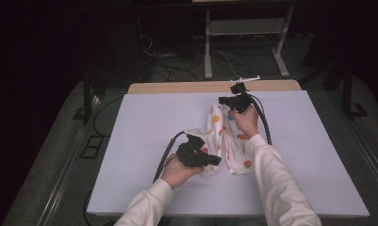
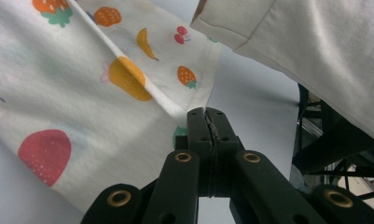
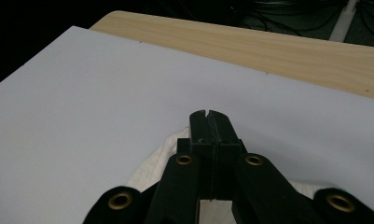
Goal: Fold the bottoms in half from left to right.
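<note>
A white cloth (image 1: 226, 136) printed with coloured fruit hangs stretched between my two grippers above the white table (image 1: 144, 132). My left gripper (image 1: 217, 160) holds its near lower end and points right. In the left gripper view the jaws (image 2: 207, 112) are pressed together on a fold of the cloth (image 2: 82, 93). My right gripper (image 1: 222, 100) holds the far upper end and points left. In the right gripper view its jaws (image 3: 207, 114) are shut, with white cloth (image 3: 152, 163) bunched just under them.
The white table cover (image 3: 82, 93) ends at a wooden strip (image 1: 186, 87) along the far edge. Behind it stand a metal frame (image 1: 208, 47) and loose cables on the dark floor. A white sleeve (image 2: 315, 46) crosses close to the left gripper.
</note>
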The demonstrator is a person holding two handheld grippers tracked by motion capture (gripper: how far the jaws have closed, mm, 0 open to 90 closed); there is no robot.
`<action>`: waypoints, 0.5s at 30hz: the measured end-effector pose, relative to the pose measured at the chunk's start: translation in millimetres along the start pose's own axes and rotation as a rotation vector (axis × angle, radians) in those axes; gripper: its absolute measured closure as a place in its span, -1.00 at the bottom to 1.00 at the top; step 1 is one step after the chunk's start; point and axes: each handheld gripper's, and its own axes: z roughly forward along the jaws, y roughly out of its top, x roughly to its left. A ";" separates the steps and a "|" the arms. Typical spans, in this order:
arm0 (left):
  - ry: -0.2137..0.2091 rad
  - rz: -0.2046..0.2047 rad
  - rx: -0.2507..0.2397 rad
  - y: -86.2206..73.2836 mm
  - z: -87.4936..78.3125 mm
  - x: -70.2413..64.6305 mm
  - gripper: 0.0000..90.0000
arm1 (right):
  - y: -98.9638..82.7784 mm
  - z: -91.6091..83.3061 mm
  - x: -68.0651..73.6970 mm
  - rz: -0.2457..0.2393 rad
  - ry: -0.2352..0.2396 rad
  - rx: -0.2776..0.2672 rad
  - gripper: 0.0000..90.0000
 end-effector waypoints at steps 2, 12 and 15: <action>-0.003 0.003 0.002 1.4 2.4 -1.1 0.98 | -0.2 -1.8 -2.1 0.002 0.000 -0.003 0.97; -0.014 0.013 0.004 11.3 14.5 -5.0 0.98 | -1.5 -6.4 -16.0 0.005 0.026 0.005 0.97; -0.022 0.011 0.007 13.8 22.1 -6.1 0.98 | -1.9 -6.8 -20.9 0.009 0.034 0.009 0.97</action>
